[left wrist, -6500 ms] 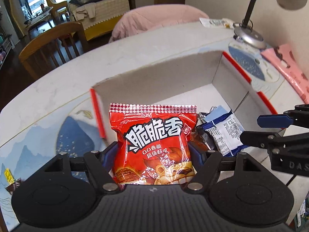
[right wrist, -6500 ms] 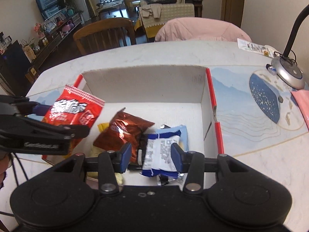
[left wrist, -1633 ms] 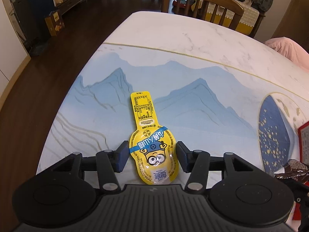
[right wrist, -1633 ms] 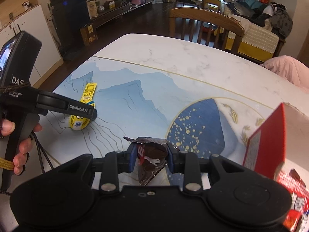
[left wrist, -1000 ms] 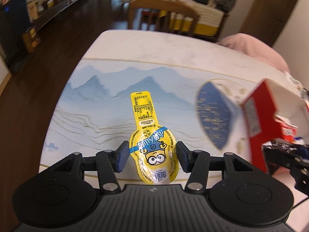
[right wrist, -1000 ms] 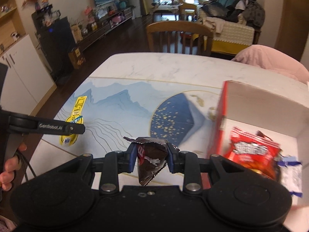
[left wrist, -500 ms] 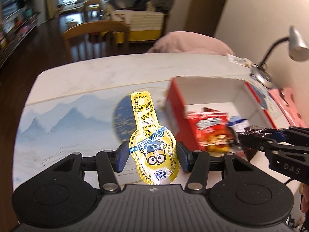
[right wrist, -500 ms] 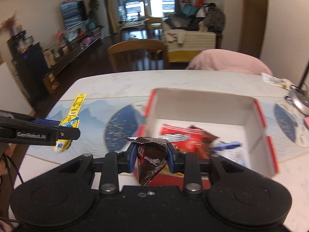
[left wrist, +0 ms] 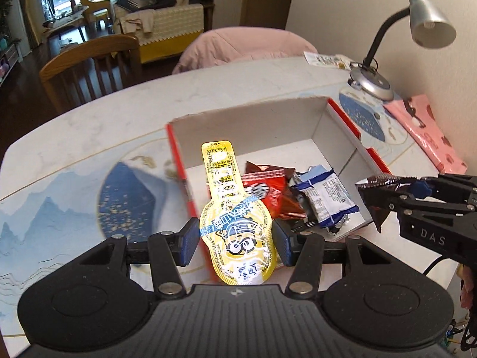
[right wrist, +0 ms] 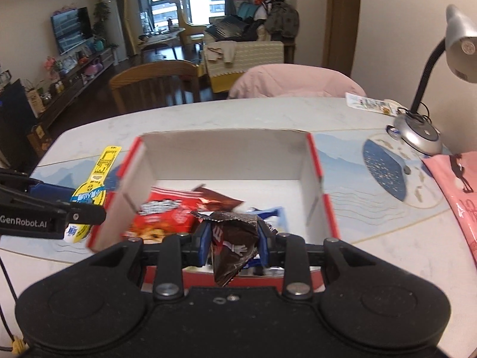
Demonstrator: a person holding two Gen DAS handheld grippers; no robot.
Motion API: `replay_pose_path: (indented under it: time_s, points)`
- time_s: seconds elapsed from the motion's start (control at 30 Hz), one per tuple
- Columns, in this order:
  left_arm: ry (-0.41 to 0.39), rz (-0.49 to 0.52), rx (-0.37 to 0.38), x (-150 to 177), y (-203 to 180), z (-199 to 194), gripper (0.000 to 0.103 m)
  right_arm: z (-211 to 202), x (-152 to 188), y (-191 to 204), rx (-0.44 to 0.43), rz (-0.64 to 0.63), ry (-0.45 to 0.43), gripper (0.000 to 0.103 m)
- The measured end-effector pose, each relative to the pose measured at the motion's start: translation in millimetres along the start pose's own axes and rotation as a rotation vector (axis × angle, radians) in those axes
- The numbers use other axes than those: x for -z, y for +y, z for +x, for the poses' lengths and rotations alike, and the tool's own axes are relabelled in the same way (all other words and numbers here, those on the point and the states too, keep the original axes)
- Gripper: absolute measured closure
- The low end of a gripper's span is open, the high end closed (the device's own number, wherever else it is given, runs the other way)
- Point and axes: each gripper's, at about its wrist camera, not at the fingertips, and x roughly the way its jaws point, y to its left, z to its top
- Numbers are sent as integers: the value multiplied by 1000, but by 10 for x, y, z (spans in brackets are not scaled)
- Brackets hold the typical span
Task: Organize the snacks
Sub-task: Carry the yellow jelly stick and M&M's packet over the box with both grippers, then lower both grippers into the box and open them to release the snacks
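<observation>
My left gripper (left wrist: pixel 235 243) is shut on a yellow minion pouch (left wrist: pixel 235 232) and holds it in the air over the left front corner of the red-and-white cardboard box (left wrist: pixel 342 125). My right gripper (right wrist: pixel 234 243) is shut on a dark brown snack packet (right wrist: pixel 232 238) above the box's near wall (right wrist: pixel 259 280). The pouch also shows in the right wrist view (right wrist: pixel 95 185), the brown packet in the left wrist view (left wrist: pixel 377 200). Inside the box lie a red snack bag (left wrist: pixel 268 191), a brown packet and a blue-and-white packet (left wrist: pixel 326 197).
A desk lamp (left wrist: pixel 372 80) stands at the table's far right, next to a pink bag (left wrist: pixel 423 131). A leaflet (right wrist: pixel 369 104) lies at the far edge. A wooden chair (right wrist: pixel 155 86) and a pink-covered chair (right wrist: pixel 295 83) stand behind the table.
Both grippers have swung right from the table's left part to the box, each carrying its snack. The box now lies straight ahead in both views.
</observation>
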Motion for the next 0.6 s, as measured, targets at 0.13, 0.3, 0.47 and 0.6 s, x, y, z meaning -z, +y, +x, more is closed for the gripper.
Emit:
replay_pose_path:
  time_s: [0.13,0.3,0.47,0.6]
  points:
    - [27,25,-11,-63,-163,211,51,182,-17,-119,6,-7,23,74]
    - [68,39,-29,-122,-289,464,51,403,-21,-198,14,-28,55,74]
    - [97,34,-50,-143,-340,634,51,554,7,-194,9,-57,81,74]
    - [110,34,-61,-131,-375,722,50,634,40,-195,3,-74,105,73]
